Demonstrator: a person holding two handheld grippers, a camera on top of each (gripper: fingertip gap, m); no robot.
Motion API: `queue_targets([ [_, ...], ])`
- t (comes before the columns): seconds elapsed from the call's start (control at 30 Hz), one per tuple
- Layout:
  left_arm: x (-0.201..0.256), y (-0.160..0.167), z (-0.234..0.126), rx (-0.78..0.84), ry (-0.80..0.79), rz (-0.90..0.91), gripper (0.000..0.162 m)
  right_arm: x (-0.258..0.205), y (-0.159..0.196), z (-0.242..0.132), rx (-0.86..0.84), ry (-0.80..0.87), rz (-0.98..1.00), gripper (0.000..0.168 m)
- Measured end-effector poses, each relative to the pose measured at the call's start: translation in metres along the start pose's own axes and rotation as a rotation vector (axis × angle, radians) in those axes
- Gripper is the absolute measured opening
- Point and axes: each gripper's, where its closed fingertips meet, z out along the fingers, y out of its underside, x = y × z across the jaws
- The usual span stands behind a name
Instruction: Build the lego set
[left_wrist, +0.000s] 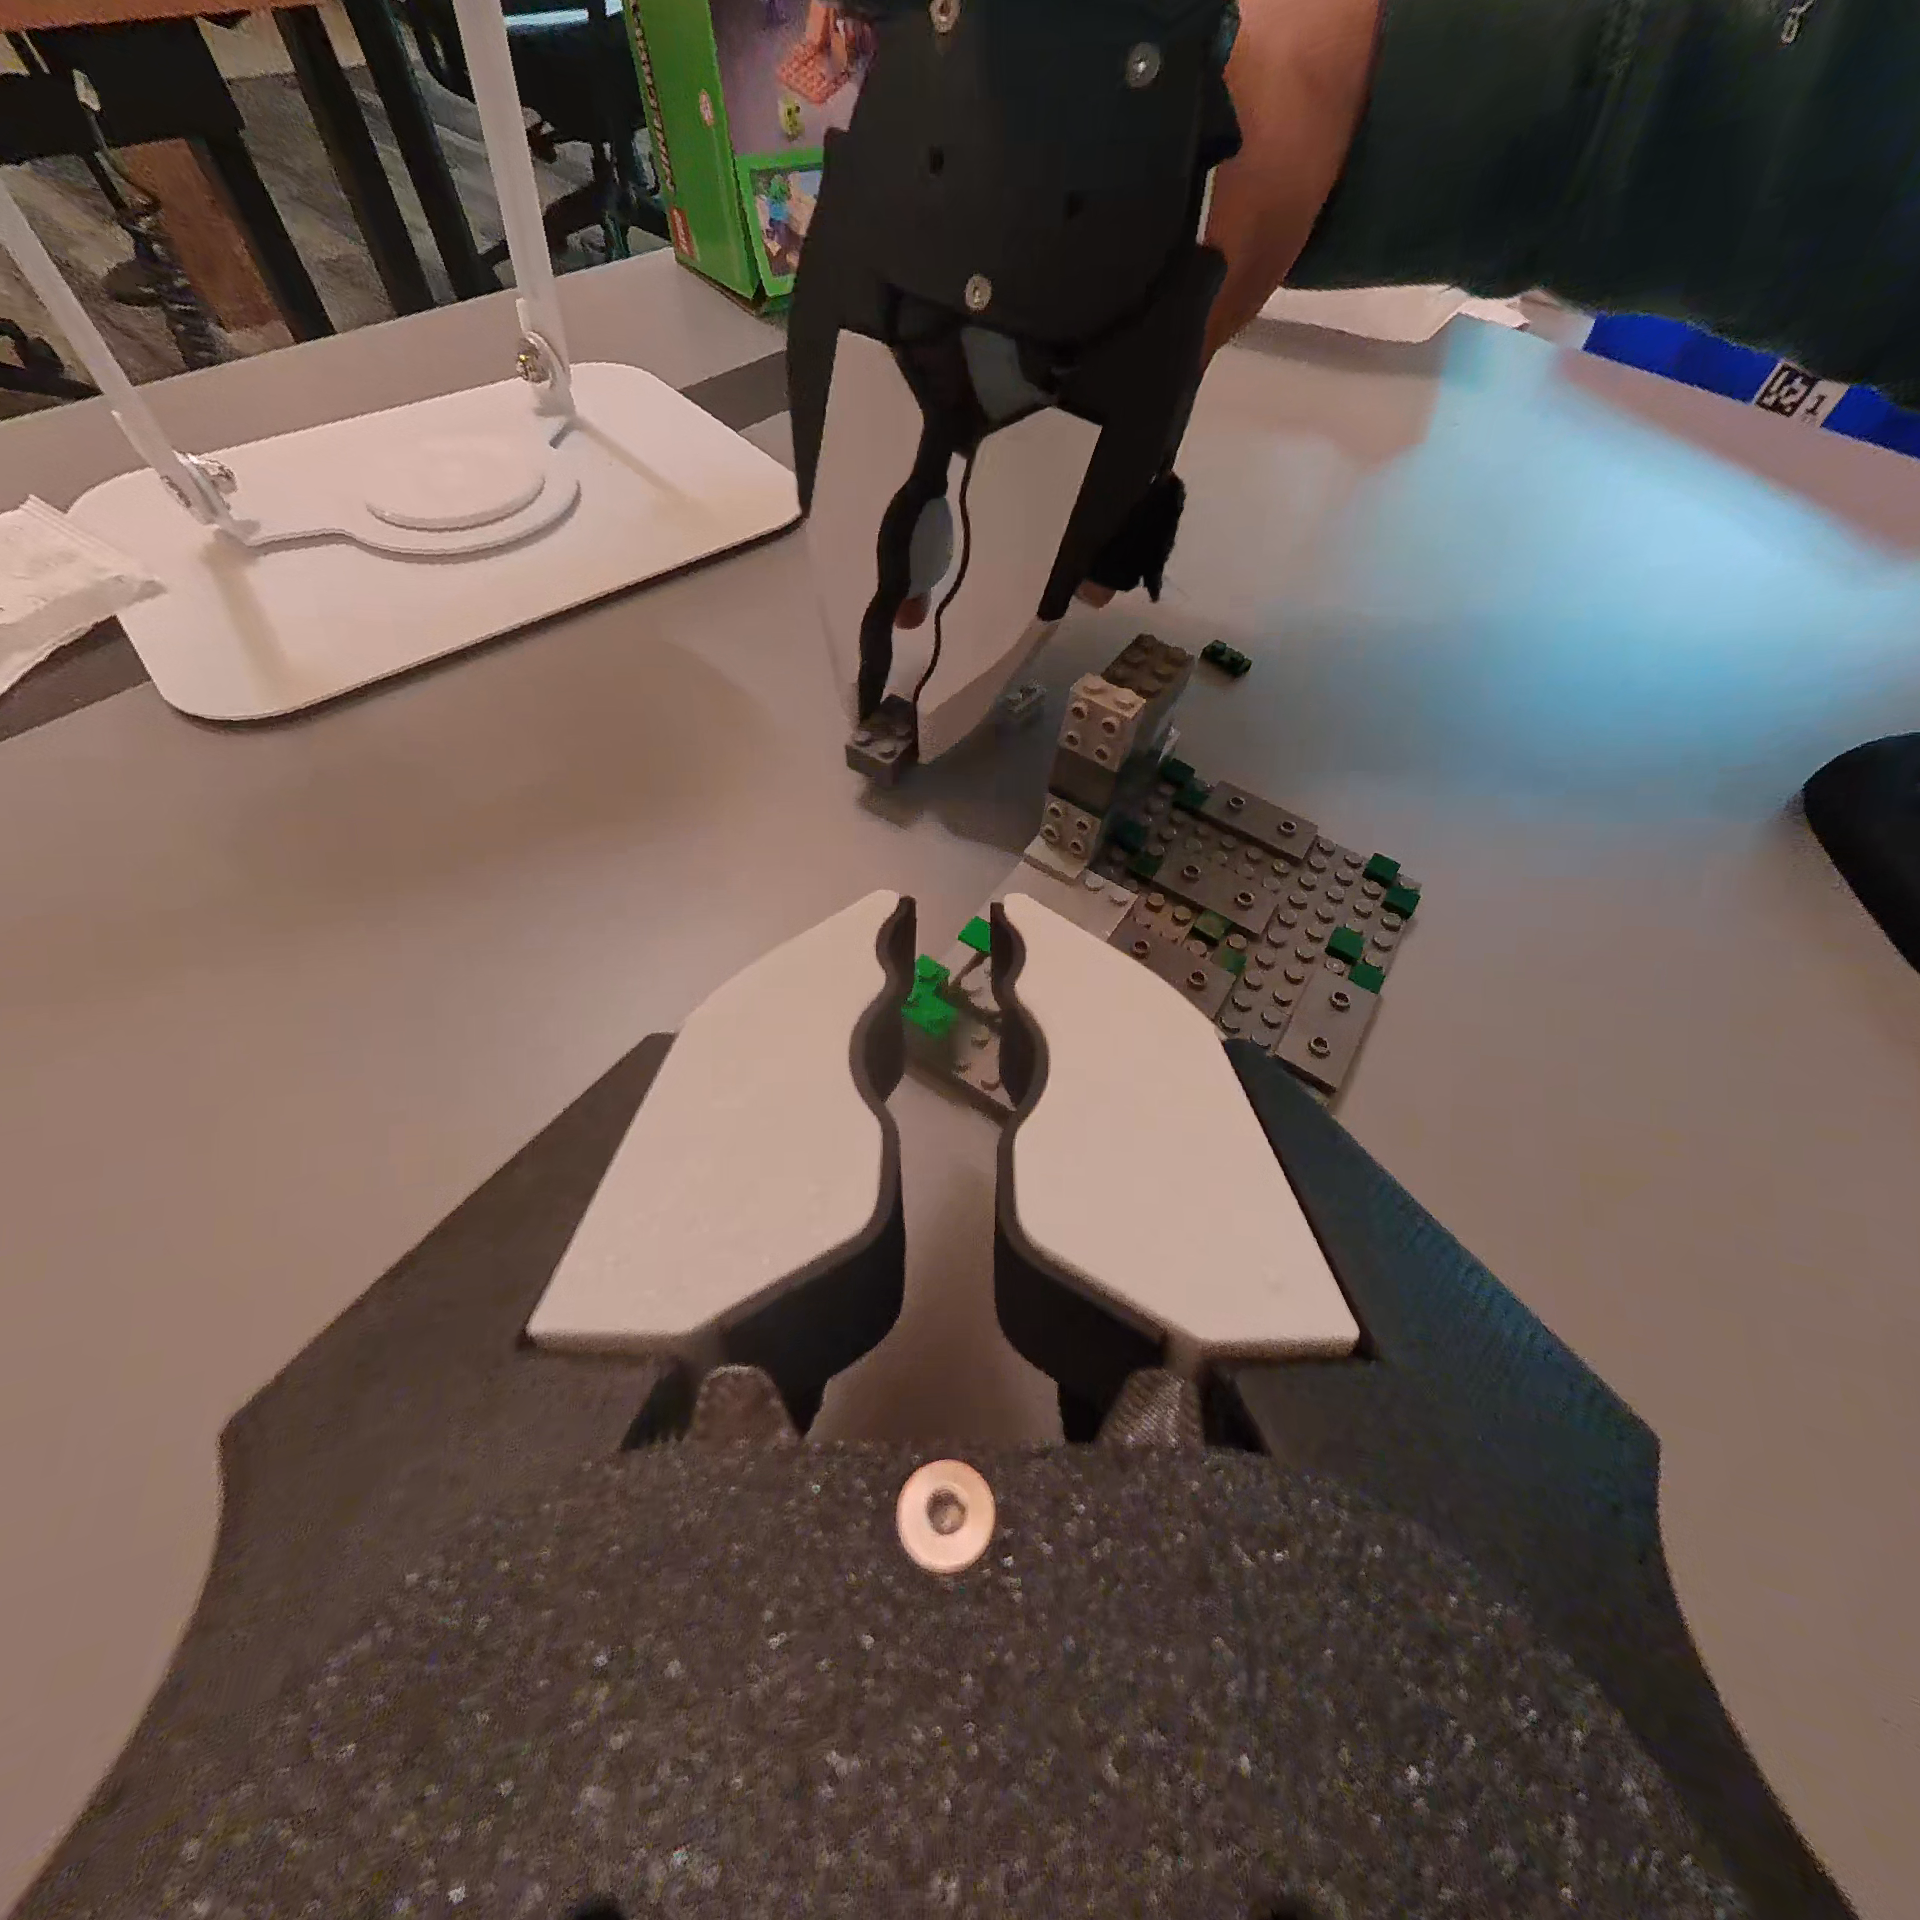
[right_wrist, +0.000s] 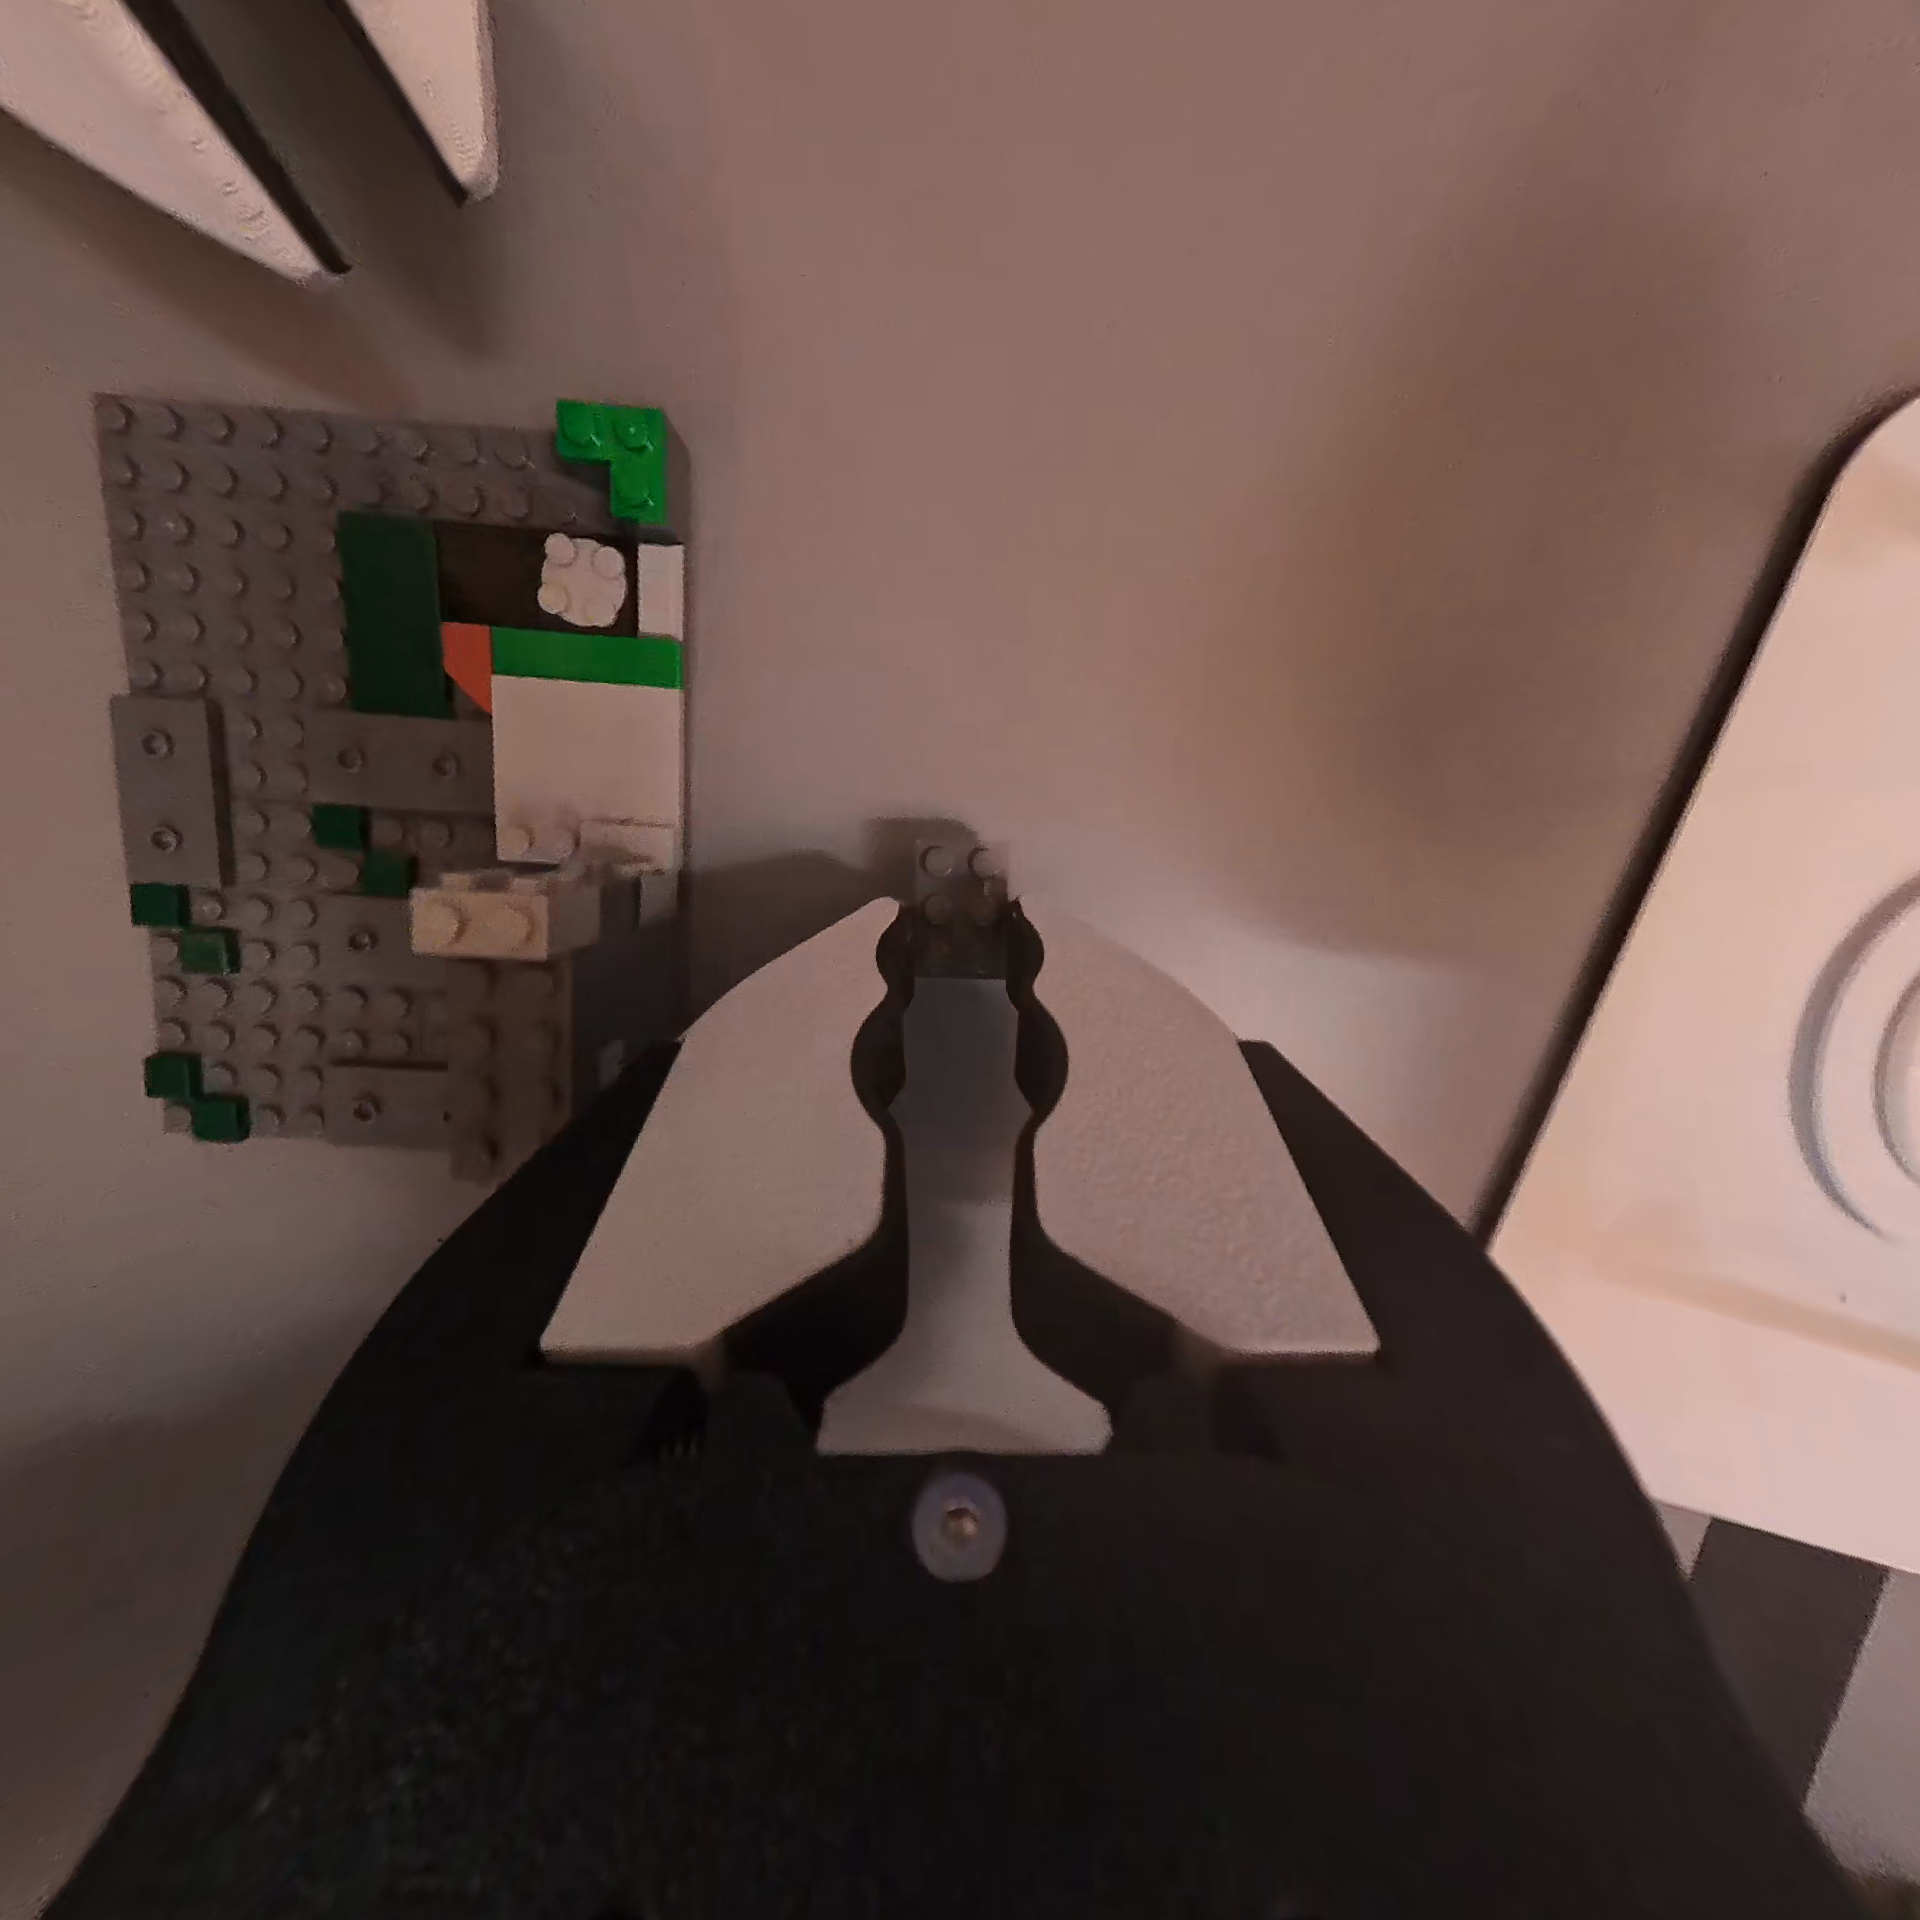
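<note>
Right tongs (right_wrist: 958, 914) are closed on a small dark grey brick (right_wrist: 958, 902), pinched at the very tips, with the brick's underside at the grey table (left_wrist: 416, 935); the left wrist view shows the same tongs (left_wrist: 891, 727) pointing steeply down, brick (left_wrist: 881, 740) resting on the tabletop, a hand (left_wrist: 1288, 156) in a dark sleeve behind them. Left tongs (left_wrist: 948, 920) are empty, their fingers a narrow gap apart, tips hovering above the near corner of the build (left_wrist: 1236, 914). That build (right_wrist: 395, 769) lies flat on the table to the left of the held brick and apart from it: a grey studded plate carrying dark green, bright green, white and one orange-red piece, plus a short stack of grey bricks (left_wrist: 1112, 748) at one edge. Bright green corner piece (right_wrist: 615, 452) sits at one plate corner. White stand base (left_wrist: 436, 520) lies beyond the brick, well apart. Green box (left_wrist: 727, 145) stands at the far table edge
</note>
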Motion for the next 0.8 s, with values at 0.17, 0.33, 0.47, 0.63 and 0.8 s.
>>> queue_targets([
  [0.17,0.001,0.002,0.000,-0.006,-0.008,0.030,0.015,0.002,-0.005,0.000,0.076,0.010,0.041,0.030],
  [0.33,-0.001,0.004,0.002,-0.015,-0.003,0.025,0.016,-0.016,-0.017,-0.043,0.269,0.009,0.083,0.033],
  [0.47,-0.002,0.006,0.005,-0.027,0.002,0.022,0.016,-0.051,-0.010,-0.058,0.304,-0.024,0.055,0.037],
  [0.63,0.000,0.008,0.010,-0.041,-0.005,0.033,0.016,-0.063,0.001,-0.031,0.215,0.046,0.028,0.027],
  [0.8,0.001,0.007,0.007,-0.053,-0.074,0.108,0.015,-0.076,0.005,-0.031,0.211,0.036,0.009,0.017],
])
